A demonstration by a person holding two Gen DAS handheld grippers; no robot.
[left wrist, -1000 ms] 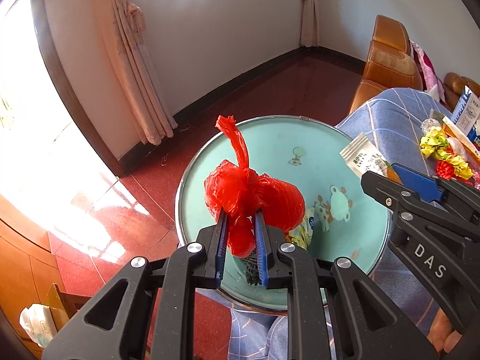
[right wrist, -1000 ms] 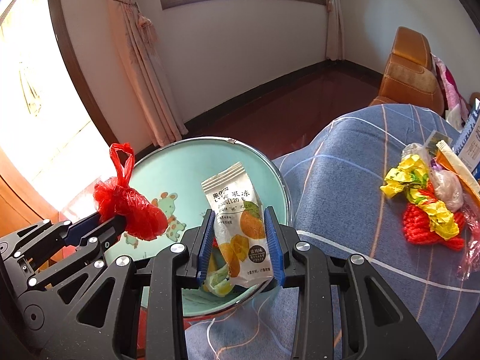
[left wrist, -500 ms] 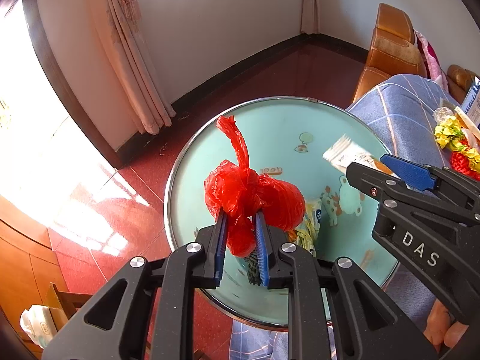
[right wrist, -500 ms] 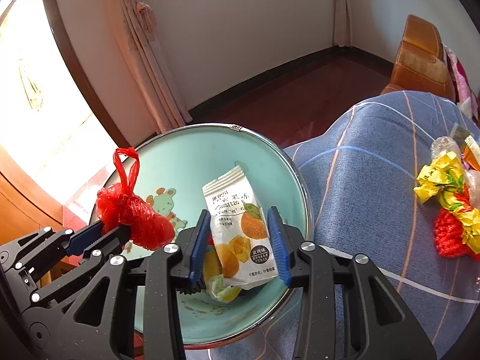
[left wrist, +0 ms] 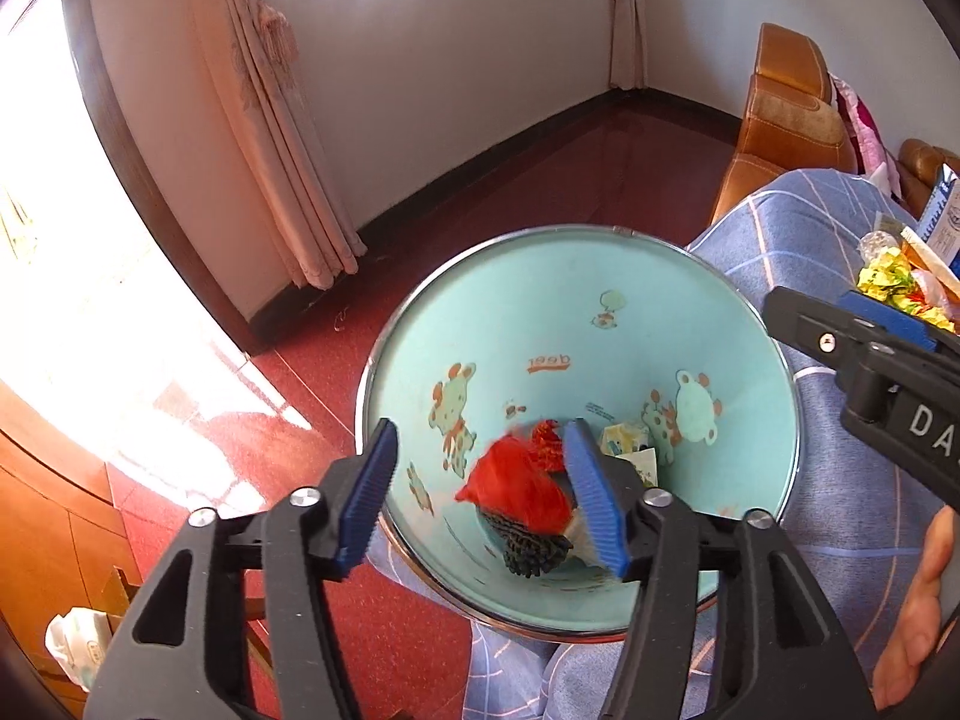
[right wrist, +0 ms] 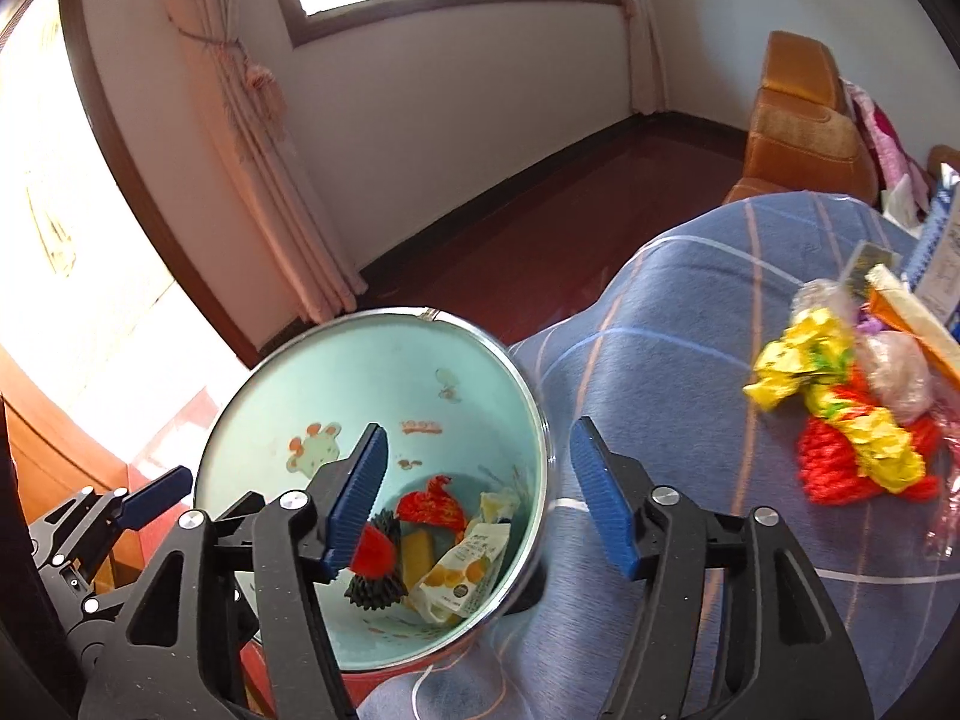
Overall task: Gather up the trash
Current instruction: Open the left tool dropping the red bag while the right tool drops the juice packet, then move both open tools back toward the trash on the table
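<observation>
A round bin with a pale blue cartoon-printed inside (left wrist: 576, 324) (right wrist: 384, 384) stands on the floor beside a blue checked cover. My left gripper (left wrist: 480, 498) is open above the bin; the red plastic bag (left wrist: 516, 489) lies blurred inside it. My right gripper (right wrist: 480, 501) is open over the bin's right rim. In the bin lie the red bag (right wrist: 432, 507), the snack packet with orange fruit print (right wrist: 462, 570) and a black crinkled piece (right wrist: 375, 582). More trash, yellow wrappers (right wrist: 834, 396) and red netting (right wrist: 840, 468), lies on the cover.
The blue checked cover (right wrist: 672, 372) fills the right side. A brown leather sofa (left wrist: 786, 120) stands behind it. Red floor (left wrist: 528, 180), pink curtains (left wrist: 270, 138) and a wall are beyond the bin. A wooden cabinet (left wrist: 42, 510) is at the left.
Both grippers have opened. The red bag has dropped from the left gripper into the bin and the snack packet has dropped from the right gripper into the bin.
</observation>
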